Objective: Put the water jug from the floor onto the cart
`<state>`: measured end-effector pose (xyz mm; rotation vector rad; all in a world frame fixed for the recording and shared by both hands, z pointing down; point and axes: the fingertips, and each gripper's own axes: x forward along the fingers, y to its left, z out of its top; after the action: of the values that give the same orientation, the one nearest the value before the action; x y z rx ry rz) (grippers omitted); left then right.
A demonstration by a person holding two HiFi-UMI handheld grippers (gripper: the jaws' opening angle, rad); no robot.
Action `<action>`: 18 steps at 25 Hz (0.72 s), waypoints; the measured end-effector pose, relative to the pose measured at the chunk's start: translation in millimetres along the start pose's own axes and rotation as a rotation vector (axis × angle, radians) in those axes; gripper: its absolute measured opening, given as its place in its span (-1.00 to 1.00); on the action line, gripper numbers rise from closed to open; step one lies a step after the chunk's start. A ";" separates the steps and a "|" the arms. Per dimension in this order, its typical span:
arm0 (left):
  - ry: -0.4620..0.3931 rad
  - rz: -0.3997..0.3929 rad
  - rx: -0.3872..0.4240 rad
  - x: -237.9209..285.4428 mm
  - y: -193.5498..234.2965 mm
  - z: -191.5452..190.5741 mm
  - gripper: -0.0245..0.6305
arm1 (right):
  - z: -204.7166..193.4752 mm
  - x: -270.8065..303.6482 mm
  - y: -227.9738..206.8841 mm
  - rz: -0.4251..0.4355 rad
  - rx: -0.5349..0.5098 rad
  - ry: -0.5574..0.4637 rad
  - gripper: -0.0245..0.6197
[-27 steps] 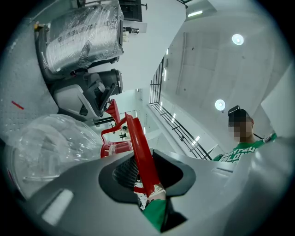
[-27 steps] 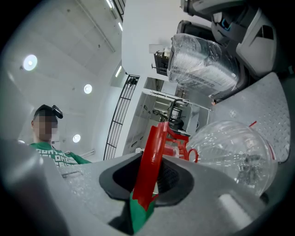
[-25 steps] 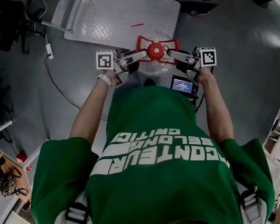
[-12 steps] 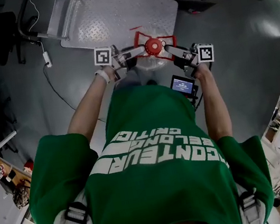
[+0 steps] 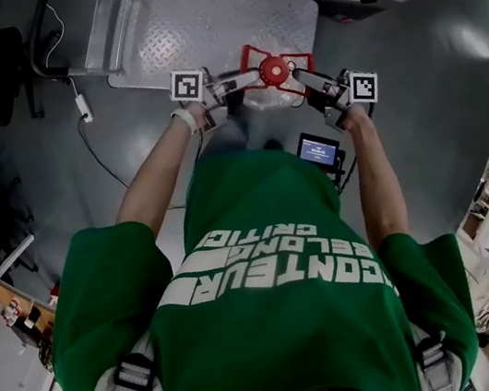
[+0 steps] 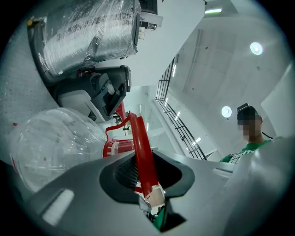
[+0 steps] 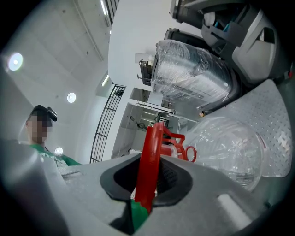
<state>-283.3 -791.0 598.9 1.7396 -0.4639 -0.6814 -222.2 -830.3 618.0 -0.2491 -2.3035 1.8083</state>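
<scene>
- Cart (image 5: 197, 30): its studded deck lies just ahead, so this looks like the carry; next, bring the load over it and lower it level
- Jug (image 6: 55, 147): clear, held up at the deck's near edge
- Left gripper (image 5: 238, 81), right gripper (image 5: 307, 83): narrow jaws, just been closing, each clamped on the red handle (image 6: 140, 147)
- Shirt (image 5: 256, 206) print (image 5: 276, 268): upside down, not surely readable

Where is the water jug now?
Head view, top centre: the water jug is held by its red handle between left gripper and right gripper, at the near edge of the cart.
</scene>
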 end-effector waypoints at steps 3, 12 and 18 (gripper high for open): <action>0.002 0.006 -0.020 -5.6 11.6 17.0 -0.69 | 13.6 13.3 -11.4 -0.021 0.004 -0.029 -0.80; 0.013 0.067 -0.070 -17.6 56.8 56.6 -0.72 | 38.7 40.0 -53.3 -0.073 0.026 -0.050 -0.81; -0.044 0.172 -0.065 -19.5 100.6 66.7 -0.76 | 41.7 42.5 -88.9 -0.119 0.068 -0.031 -0.84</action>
<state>-337.9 -854.7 687.9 1.6055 -0.6075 -0.6056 -274.7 -879.6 697.1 -0.0719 -2.2208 1.8393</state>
